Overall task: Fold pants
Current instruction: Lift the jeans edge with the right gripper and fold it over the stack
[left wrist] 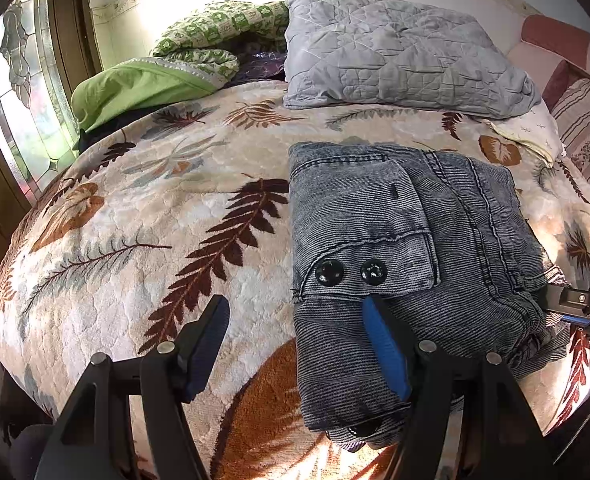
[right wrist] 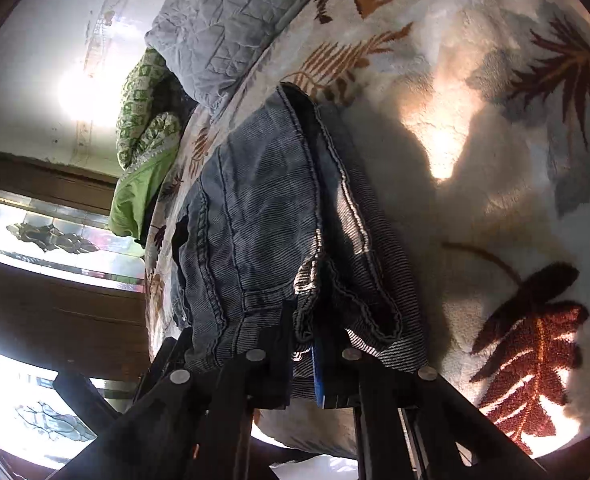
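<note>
Grey-blue denim pants [left wrist: 407, 240] lie folded in a compact stack on the leaf-patterned blanket [left wrist: 155, 220], with two black buttons on top. My left gripper [left wrist: 299, 344] is open; its right finger [left wrist: 387, 352] rests on the pants' near part, its left finger over the blanket. My right gripper [right wrist: 303, 360] is shut on the pants [right wrist: 263, 220] at their right edge, with layers of denim between the fingers. It also shows in the left wrist view [left wrist: 575, 308] at the pants' right side.
A grey quilted pillow [left wrist: 399, 52] and a green bedding pile [left wrist: 183, 56] lie at the bed's far end. A striped cushion [left wrist: 587, 136] is at the right. A stained-glass window [left wrist: 23, 92] is at the left.
</note>
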`<state>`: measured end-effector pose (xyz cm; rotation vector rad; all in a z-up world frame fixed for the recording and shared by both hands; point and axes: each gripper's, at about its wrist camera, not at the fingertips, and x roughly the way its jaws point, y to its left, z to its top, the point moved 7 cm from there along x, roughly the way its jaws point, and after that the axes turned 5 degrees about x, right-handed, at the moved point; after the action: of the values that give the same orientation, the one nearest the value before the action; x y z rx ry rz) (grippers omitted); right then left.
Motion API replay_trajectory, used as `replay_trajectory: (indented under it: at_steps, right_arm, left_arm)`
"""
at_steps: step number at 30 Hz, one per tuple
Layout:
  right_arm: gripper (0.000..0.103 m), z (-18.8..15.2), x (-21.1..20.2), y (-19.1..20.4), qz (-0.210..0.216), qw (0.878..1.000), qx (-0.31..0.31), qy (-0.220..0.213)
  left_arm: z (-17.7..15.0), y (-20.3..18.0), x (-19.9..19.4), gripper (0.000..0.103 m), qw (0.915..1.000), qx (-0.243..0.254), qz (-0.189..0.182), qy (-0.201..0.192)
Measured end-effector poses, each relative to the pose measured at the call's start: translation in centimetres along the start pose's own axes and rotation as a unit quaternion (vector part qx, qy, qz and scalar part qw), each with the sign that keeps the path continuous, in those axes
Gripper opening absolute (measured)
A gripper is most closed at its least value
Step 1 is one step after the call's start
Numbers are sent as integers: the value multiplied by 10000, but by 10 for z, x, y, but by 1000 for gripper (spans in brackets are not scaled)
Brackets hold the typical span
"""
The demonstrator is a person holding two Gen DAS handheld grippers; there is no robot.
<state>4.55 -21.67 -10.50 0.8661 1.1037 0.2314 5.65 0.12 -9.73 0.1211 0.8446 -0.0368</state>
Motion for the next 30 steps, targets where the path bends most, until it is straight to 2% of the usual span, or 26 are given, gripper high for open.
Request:
replay_trajectory:
  at_steps: [4, 7, 9, 11, 12, 14, 15, 19, 22, 26, 28, 29, 30]
  right_arm:
    - [7, -1, -25, 34, -374, 9956, -758, -408]
    - [7, -5, -43, 43, -498, 9918, -980, -657]
    - [7, -10, -36, 31, -607, 9920, -949, -567]
    - [8, -12, -18, 7, -639, 9948, -689, -403]
    - [9, -13, -9, -3, -564, 9963, -574, -298]
    - [11, -10, -5, -15, -236, 9991, -269, -246]
    - [12, -9, -9, -15, -111, 9995, -185, -221]
    - [16, -5, -26, -12, -171, 9990, -331, -255]
    - [18, -1, -43, -10, -83, 9986, -205, -481]
    - [19, 4, -63, 12, 309, 9972, -233, -637]
    - [19, 4, -63, 31, 651, 9958, -398, -512]
    - [24, 5, -59, 38, 779, 9951, -434, -423]
    - [35, 5, -51, 39, 722, 9957, -460, -360]
  left_arm:
    - [5, 7, -9, 71, 9993, -233, -258, 121]
    - [17, 7, -31, 72, 9993, -202, -161, -254]
    - [20, -4, -34, 76, 9994, 34, -111, -337]
    - [9, -22, -16, 76, 9984, 567, 74, 9]
    - [0, -29, -3, 77, 9962, 802, 260, 197]
    - [-5, -30, 0, 77, 9954, 861, 417, 37]
    - [-5, -29, 0, 77, 9956, 850, 401, 38]
    - [-4, -26, 2, 77, 9966, 751, 330, 67]
    - [-5, -26, 1, 77, 9966, 755, 324, 20]
    - [-5, -26, 2, 77, 9971, 710, 289, 14]
    - [-5, -25, 2, 77, 9971, 708, 281, 14]
    - [-5, -25, 2, 77, 9972, 703, 272, 16]
    - [-6, -25, 2, 77, 9973, 692, 254, 19]
